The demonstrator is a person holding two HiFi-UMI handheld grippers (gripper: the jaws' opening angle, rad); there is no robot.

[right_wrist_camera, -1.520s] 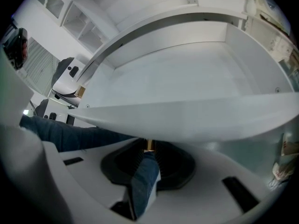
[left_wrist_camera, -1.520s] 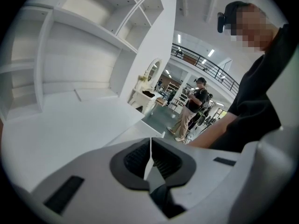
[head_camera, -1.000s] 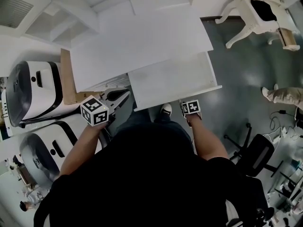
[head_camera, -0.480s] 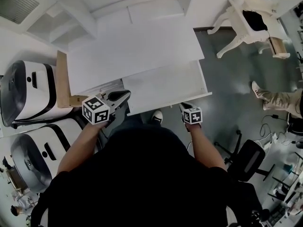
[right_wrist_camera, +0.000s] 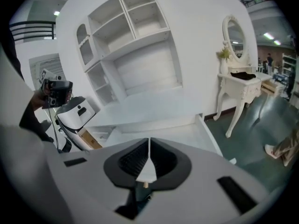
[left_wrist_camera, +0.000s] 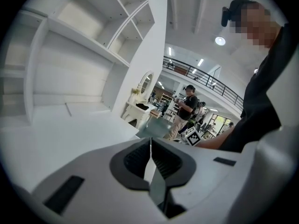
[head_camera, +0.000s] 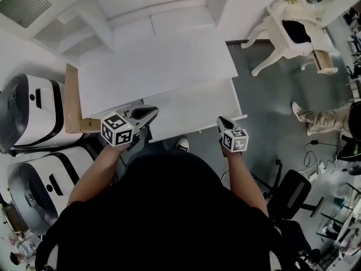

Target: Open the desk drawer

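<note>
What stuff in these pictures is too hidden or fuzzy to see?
Drawer handle: head view, not visible from above; right gripper view, right gripper covers the front.
Drawer's left front corner: head view, behind left gripper.
Distant person: left gripper view, too small for detail.

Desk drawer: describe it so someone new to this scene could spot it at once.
Find the big white desk under the wall shelves. The drawer is the shallow white tray pulled out from under its front edge, toward the right end. It alone sits lower than the desk and has a raised rim.
</note>
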